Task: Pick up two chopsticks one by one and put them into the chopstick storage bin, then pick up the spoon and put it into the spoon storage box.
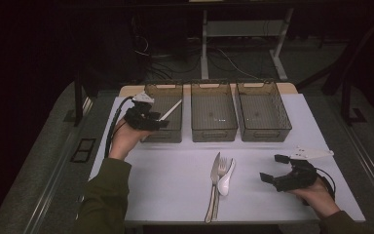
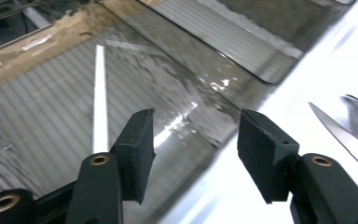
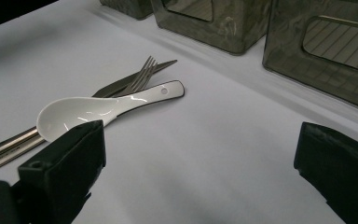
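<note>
The left gripper (image 1: 161, 122) is held in the person's left hand (image 1: 122, 137), forearm extended forward from a dark green sleeve (image 1: 104, 195). Its jaws are seen parted in the left gripper view, pads (image 2: 139, 151) well apart with nothing between them and nothing pressed. A black cable (image 1: 113, 124) is trailed back from the gripper body along the wrist.

The right gripper (image 1: 272, 168) is held low in the right hand (image 1: 319, 197), jaws directed toward the person's left. The jaws are spread wide, one fingertip ahead of the other in the high view; in the right gripper view the pads (image 3: 70, 163) stand far apart, gap empty. The grey three-cornered plate (image 1: 311, 153) is carried on top.
</note>
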The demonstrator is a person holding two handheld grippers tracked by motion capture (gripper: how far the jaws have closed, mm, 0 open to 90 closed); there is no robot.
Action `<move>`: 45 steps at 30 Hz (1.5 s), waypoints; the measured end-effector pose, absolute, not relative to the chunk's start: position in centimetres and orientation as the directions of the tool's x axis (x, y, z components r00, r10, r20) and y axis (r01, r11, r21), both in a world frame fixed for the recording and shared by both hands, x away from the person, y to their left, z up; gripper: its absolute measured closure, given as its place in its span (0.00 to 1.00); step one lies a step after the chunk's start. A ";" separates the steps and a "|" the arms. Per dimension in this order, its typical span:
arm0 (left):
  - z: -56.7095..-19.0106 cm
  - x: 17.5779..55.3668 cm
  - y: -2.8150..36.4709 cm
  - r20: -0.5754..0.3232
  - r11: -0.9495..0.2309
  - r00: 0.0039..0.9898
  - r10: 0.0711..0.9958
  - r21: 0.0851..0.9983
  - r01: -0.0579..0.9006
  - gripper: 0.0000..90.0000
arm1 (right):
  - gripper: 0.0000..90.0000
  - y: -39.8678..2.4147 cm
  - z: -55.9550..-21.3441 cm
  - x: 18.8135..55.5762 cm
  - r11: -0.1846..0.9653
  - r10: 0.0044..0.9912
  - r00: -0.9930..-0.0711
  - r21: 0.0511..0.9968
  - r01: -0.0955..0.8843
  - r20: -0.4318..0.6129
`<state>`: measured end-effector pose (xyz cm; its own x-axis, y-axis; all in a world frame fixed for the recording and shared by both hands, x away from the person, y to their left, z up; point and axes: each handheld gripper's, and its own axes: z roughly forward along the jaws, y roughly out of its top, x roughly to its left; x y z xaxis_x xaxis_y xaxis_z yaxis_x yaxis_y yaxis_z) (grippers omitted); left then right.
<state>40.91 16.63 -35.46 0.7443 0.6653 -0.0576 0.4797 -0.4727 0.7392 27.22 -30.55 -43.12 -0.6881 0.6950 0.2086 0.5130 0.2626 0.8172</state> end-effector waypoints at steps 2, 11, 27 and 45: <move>-35.8 40.0 16.5 -0.061 -0.458 0.743 0.667 0.752 0.474 0.46 | 0.02 -30.4 -43.1 27.3 0.267 0.691 -0.693 0.817 0.511 0.207; -37.0 36.6 16.0 -0.072 -0.432 0.754 0.653 0.782 0.449 0.36 | 0.02 -30.2 -42.7 27.3 0.301 0.674 -0.714 0.812 0.500 0.190; -40.2 31.1 16.5 -0.042 -0.400 0.756 0.654 0.828 0.392 0.13 | 0.16 -30.2 -42.3 27.8 0.320 0.649 -0.735 0.806 0.497 0.195; -42.5 28.2 16.6 -0.077 -0.382 0.780 0.621 0.839 0.387 0.00 | 0.95 -26.2 -41.3 31.0 0.408 0.560 -0.803 0.775 0.483 0.206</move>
